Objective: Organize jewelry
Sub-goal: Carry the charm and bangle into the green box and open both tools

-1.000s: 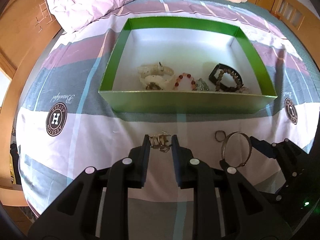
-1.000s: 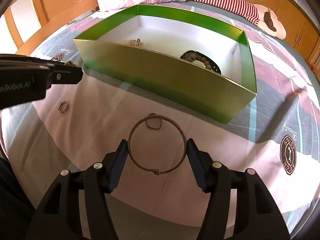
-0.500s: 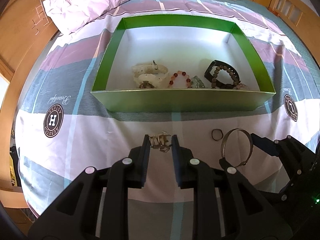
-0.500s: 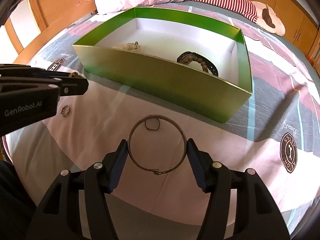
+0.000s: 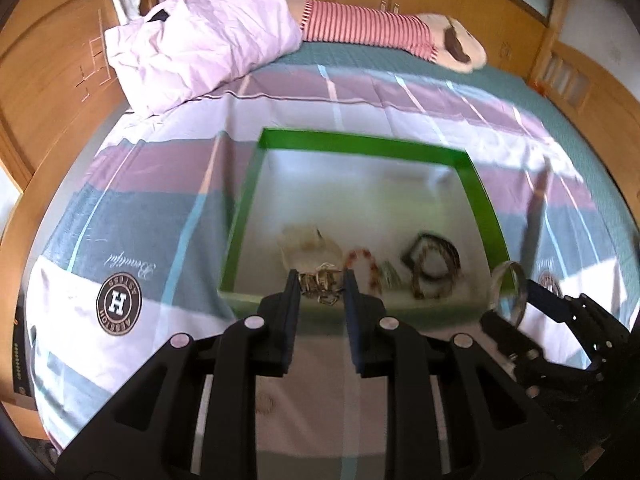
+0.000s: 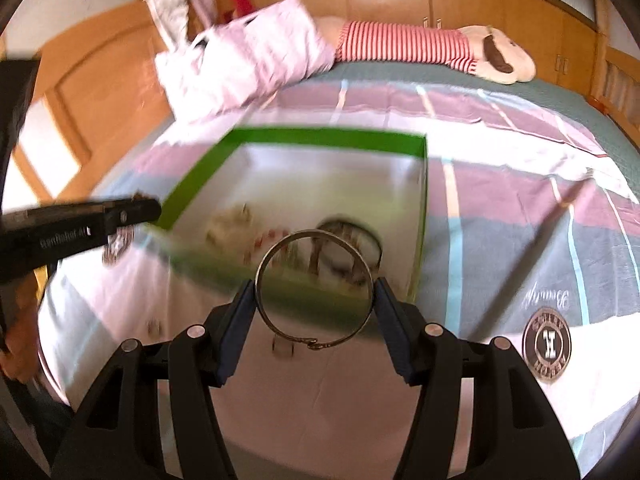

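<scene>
A green box (image 5: 362,145) with a white inside lies on the bed and holds a cream bracelet (image 5: 306,242), a red bead bracelet (image 5: 362,258) and a dark bead bracelet (image 5: 434,260). My left gripper (image 5: 321,290) is shut on a small metal chain piece (image 5: 320,284) and holds it over the box's near wall. My right gripper (image 6: 315,300) is shut on a thin metal bangle (image 6: 316,288), lifted above the sheet in front of the box (image 6: 332,138). The bangle also shows in the left wrist view (image 5: 508,292).
A small ring (image 6: 283,348) lies on the sheet below the bangle, and another small ring (image 6: 153,326) lies to the left. A pink pillow (image 5: 200,44) and a striped plush toy (image 5: 380,32) lie at the far end. Wooden bed frame surrounds the mattress.
Both grippers have risen off the sheet and moved toward the box, each carrying its piece. The view is blurred by the motion.
</scene>
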Motion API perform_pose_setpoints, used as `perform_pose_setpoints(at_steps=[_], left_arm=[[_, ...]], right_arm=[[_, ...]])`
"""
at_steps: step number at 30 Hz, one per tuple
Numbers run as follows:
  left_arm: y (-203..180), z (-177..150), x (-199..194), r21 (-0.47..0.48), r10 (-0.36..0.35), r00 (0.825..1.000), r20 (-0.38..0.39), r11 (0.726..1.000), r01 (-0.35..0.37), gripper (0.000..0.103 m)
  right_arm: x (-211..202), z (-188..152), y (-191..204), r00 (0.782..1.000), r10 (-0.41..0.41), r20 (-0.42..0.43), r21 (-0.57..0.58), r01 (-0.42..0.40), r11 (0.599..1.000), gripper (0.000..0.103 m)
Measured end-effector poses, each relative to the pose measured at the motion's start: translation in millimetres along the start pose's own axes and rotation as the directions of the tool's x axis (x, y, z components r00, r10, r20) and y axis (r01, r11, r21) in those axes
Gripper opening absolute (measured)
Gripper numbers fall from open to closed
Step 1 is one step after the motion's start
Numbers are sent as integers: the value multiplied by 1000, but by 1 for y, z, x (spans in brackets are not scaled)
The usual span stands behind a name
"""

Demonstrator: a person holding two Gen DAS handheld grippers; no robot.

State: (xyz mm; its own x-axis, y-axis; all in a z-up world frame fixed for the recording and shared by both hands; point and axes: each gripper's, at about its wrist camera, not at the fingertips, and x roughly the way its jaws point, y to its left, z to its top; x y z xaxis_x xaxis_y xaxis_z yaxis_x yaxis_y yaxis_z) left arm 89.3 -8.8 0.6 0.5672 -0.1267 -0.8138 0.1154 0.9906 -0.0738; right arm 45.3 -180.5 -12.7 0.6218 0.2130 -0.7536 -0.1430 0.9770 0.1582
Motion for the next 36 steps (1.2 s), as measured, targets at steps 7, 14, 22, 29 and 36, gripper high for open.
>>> perform_pose_setpoints(at_steps=[7,14,22,29,36], left_arm=[[4,9,32,-44,-8,999,-54,999,6,22],[-1,14,56,-46,-11,998,-69,999,8,22],[-10,8,70,-11,30,996,-86,999,-31,22],[-9,9,63,-6,42,997,-68,999,-43,40],[-2,6,35,1,20,999,-40,1000,-20,50]], right_arm=[[47,22,-19,999,-34,-21,87,36,996,60],[62,19,-22,999,-37,-39,78,40,996,60],[66,17,-19,998,-42,-47,58,45,997,60],[46,19,-14,1000,-22,-7,46,22,999,61],[13,2,14,982,180,-59,-34,-182,983,61]])
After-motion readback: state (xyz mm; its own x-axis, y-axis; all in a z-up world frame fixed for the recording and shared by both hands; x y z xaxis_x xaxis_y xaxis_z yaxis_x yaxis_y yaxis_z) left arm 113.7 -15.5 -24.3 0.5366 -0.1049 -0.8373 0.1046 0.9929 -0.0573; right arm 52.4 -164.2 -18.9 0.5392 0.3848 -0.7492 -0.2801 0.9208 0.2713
